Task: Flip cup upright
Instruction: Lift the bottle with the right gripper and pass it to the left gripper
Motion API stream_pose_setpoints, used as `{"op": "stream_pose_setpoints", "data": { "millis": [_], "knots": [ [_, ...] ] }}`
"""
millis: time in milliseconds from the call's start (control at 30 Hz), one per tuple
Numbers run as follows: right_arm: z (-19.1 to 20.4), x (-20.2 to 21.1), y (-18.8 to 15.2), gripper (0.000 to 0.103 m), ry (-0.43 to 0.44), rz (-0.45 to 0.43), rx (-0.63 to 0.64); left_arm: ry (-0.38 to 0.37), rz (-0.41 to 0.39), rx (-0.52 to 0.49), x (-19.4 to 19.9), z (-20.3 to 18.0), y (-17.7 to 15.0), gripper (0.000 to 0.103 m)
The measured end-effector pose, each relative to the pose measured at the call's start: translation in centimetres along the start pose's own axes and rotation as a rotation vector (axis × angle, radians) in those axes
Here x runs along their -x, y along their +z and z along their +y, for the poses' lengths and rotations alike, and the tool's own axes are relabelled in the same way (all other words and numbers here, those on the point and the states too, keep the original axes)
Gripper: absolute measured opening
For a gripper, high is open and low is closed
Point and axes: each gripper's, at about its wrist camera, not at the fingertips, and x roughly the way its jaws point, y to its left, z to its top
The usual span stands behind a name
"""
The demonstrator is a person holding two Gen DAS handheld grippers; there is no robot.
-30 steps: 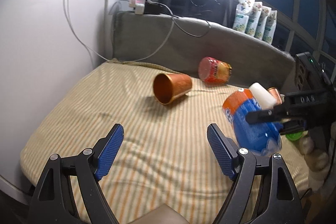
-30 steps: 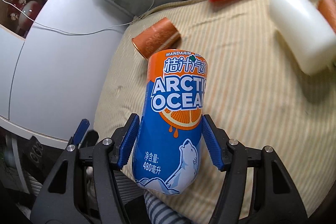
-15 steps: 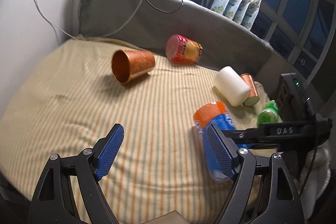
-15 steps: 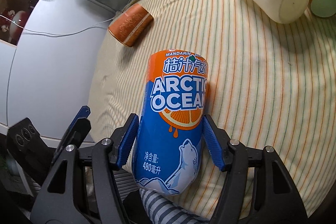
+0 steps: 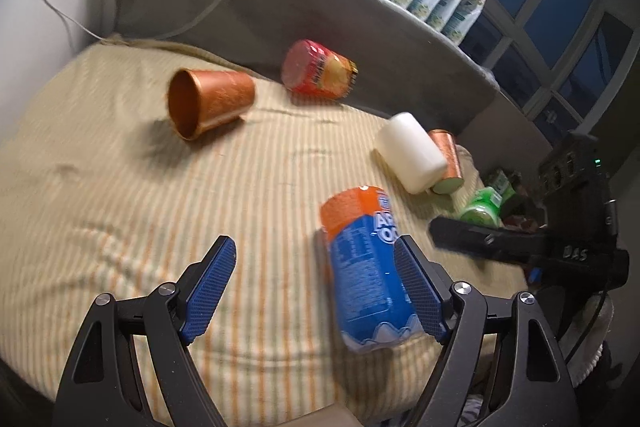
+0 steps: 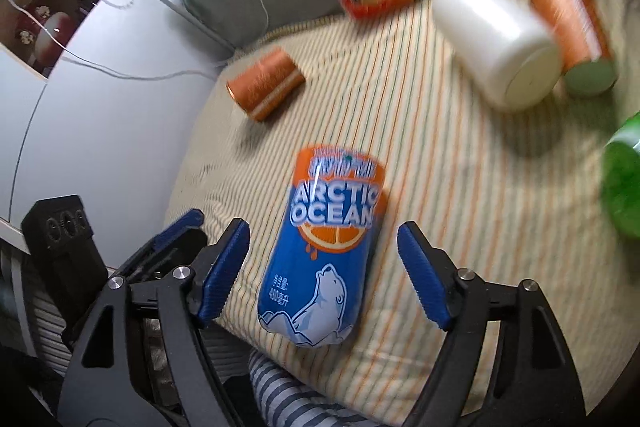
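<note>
A blue and orange "Arctic Ocean" cup [image 6: 328, 247] stands on the striped cloth near its front edge, orange end away from the cameras; it also shows in the left wrist view [image 5: 366, 267]. My right gripper [image 6: 324, 275] is open, its pads apart from the cup on both sides. My left gripper [image 5: 316, 287] is open and empty, with the cup just beyond its right pad [image 5: 418, 291]. The right gripper shows as a dark arm [image 5: 500, 247] in the left wrist view.
A copper cup [image 5: 208, 103] lies on its side at the back left. A red snack can [image 5: 318, 71], a white cylinder [image 5: 412, 151], a second copper cup [image 5: 446, 159] and a green bottle [image 5: 482, 207] lie further right. A grey padded wall [image 5: 360, 19] runs behind.
My right gripper has opened and let go of the blue cup, which now rests on the cloth. The left gripper has shifted its view rightward, toward the cup.
</note>
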Motion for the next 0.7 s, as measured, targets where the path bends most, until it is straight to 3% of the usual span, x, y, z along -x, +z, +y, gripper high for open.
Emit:
{"op": "stream_pose_setpoints", "data": {
  "millis": [167, 367, 700],
  "knots": [
    [-0.3, 4.2, 0.4, 0.079, -0.05, -0.097, 0.037, -0.047, 0.068, 0.027, -1.6, -0.3, 0.8, 0.081],
    [-1.0, 8.2, -0.2, 0.079, -0.17, -0.188, 0.098, -0.098, 0.162, 0.036, -3.6, -1.5, 1.6, 0.081],
    [-4.0, 12.2, -2.7, 0.079, -0.26, -0.254, 0.064, -0.077, 0.259, 0.04, -6.9, -2.1, 3.0, 0.081]
  ]
}}
